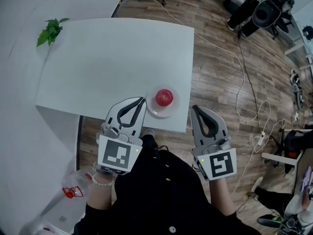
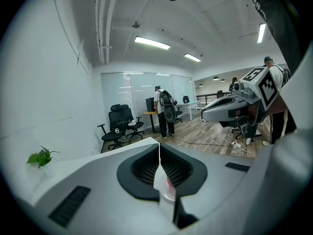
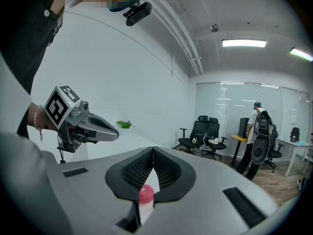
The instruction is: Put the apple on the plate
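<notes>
A red apple [image 1: 164, 97] rests on a small white plate [image 1: 172, 109] at the near edge of the white table [image 1: 112, 58]. My left gripper [image 1: 143, 100] is shut and empty, its tip just left of the plate. My right gripper [image 1: 194, 107] is also shut and empty, off the table's near right corner, right of the plate. In the left gripper view the jaws [image 2: 159, 146] meet, with the apple [image 2: 169, 181] showing in the gap below them. The right gripper view shows closed jaws [image 3: 153, 148], the apple [image 3: 145, 194] beneath, and the left gripper [image 3: 116, 135] beside.
A small green plant [image 1: 50, 31] stands at the table's far left corner. Cables [image 1: 244, 77] trail over the wooden floor to the right. Office chairs [image 3: 200, 133] and a standing person [image 3: 258, 136] are at the room's far side. A plastic bag [image 1: 73, 187] lies on the floor at lower left.
</notes>
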{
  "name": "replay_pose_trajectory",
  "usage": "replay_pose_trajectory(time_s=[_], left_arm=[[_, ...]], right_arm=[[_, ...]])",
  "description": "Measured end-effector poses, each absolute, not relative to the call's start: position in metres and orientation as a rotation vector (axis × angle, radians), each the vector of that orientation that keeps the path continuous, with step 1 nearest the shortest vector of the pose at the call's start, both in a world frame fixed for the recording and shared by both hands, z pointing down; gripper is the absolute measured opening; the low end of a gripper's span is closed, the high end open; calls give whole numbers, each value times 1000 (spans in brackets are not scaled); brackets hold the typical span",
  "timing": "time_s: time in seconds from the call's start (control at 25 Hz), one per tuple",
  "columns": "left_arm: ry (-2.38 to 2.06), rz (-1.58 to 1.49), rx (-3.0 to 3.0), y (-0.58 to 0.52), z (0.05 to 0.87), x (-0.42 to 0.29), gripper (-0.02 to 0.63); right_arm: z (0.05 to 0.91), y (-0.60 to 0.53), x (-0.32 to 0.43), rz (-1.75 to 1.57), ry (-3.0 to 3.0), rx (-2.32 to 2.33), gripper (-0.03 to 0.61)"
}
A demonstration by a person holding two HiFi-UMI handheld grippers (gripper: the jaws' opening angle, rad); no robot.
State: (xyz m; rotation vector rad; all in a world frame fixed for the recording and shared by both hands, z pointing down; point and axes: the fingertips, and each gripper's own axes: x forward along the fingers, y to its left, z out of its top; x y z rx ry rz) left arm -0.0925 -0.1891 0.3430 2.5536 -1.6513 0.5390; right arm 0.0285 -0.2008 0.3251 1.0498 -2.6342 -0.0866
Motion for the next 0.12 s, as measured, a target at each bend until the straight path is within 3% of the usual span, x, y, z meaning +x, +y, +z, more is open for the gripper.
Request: replay_pose_trajectory(time_s=[0.12], left_arm=[[-1650,540,2552,-189,343,-92,20]], right_arm=[[325,-201,29,-87,-2633,1047,41]])
